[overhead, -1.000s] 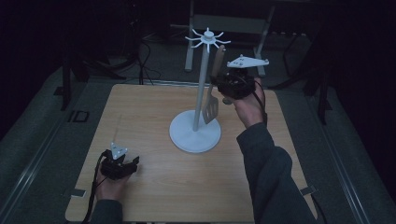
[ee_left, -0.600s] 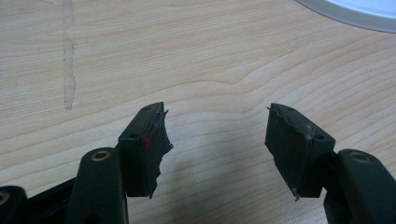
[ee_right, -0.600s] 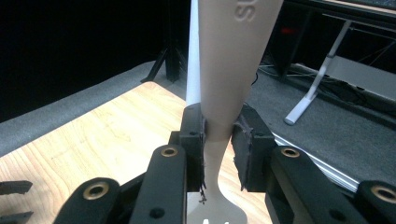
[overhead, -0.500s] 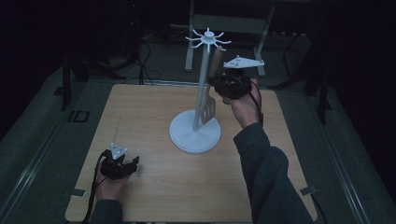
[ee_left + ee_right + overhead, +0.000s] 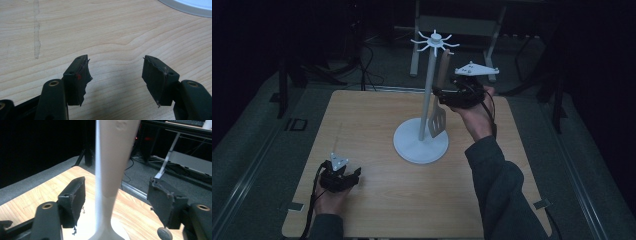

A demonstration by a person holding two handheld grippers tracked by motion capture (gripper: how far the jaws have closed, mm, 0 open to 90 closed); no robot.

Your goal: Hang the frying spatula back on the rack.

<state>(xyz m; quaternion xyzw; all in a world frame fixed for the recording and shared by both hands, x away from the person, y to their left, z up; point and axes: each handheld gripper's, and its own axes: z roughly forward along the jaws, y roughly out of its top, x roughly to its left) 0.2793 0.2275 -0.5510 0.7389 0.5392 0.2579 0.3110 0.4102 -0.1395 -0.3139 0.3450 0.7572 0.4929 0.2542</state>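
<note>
Right hand-held gripper (image 5: pixel 115 202) jaws spread wide astride the hanging spatula (image 5: pixel 438 117), not touching; spatula upright, blade down. Left hand-held gripper (image 5: pixel 116 75) wide, empty.

Light wooden table (image 5: pixel 377 125) on grey carpet (image 5: pixel 257 135), with cables (image 5: pixel 364 60) and metal frame legs (image 5: pixel 414 55) behind.

Each hand-held gripper is black: the left gripper (image 5: pixel 115 75) has two blocky jaws with torn, ragged pads and brass-coloured screws at the finger bases. The right gripper (image 5: pixel 443 96) carries a grey three-cornered plate on top. A dark grey sleeve (image 5: pixel 502 195) covers the person's right forearm.
</note>
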